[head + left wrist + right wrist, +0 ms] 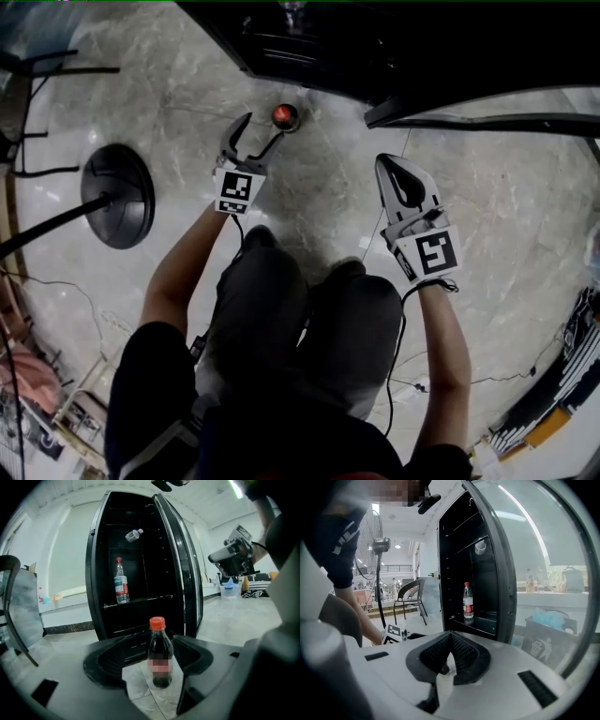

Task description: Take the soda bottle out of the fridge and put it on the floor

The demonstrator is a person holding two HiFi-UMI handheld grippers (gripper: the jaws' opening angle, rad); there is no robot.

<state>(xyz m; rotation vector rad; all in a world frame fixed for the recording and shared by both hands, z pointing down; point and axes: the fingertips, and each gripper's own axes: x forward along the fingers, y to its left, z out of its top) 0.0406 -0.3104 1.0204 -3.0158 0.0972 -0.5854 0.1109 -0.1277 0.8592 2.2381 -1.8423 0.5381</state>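
While the left claw [262, 128] gapes, the soda bottle [158, 653] stands just ahead.

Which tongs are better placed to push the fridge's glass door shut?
Right, probably. The right tongs are shut, empty and near the black fridge's curved glass door; the left tongs stand open around the red-capped dark soda bottle on the floor.

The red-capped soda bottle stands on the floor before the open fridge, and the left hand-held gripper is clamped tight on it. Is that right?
Not quite: the left hand-held gripper is open, its jaws apart on either side of the soda bottle, as the left gripper view shows. The bottle does stand on the floor before the open fridge.
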